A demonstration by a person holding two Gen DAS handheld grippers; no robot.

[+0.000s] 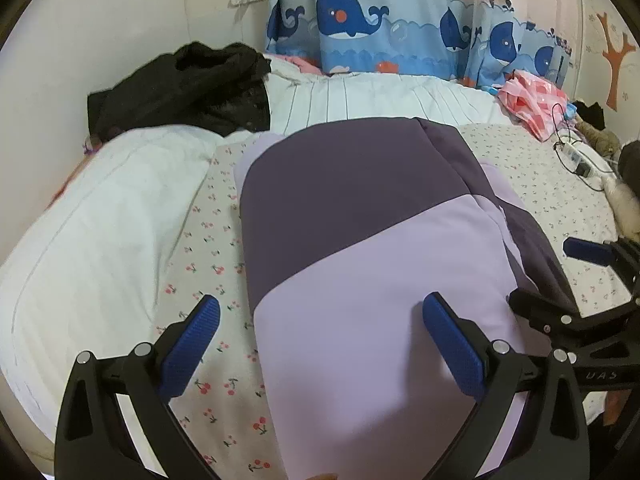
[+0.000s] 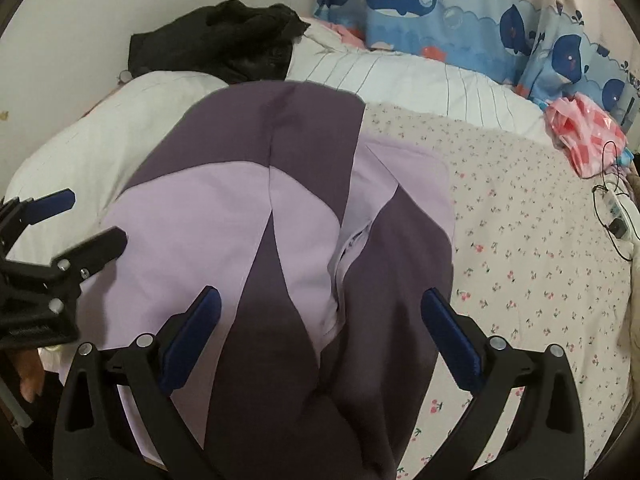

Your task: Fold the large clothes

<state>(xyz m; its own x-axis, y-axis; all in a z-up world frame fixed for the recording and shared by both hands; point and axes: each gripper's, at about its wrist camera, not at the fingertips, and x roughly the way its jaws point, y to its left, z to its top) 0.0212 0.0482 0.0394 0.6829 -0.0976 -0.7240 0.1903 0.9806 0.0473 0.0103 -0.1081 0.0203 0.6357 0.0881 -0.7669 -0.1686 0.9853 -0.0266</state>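
My left gripper (image 1: 320, 344) gapes wide over the purple garment (image 1: 360, 240), gripping nothing. My right gripper (image 2: 320, 340) likewise spread wide above it, empty. Garment lies partly folded on the floral sheet (image 1: 200, 248), beside the white duvet (image 1: 100, 208).

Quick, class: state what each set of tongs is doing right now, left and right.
Left tongs: open, holding nothing, over the purple jacket.
Right tongs: open, holding nothing, over the same jacket.
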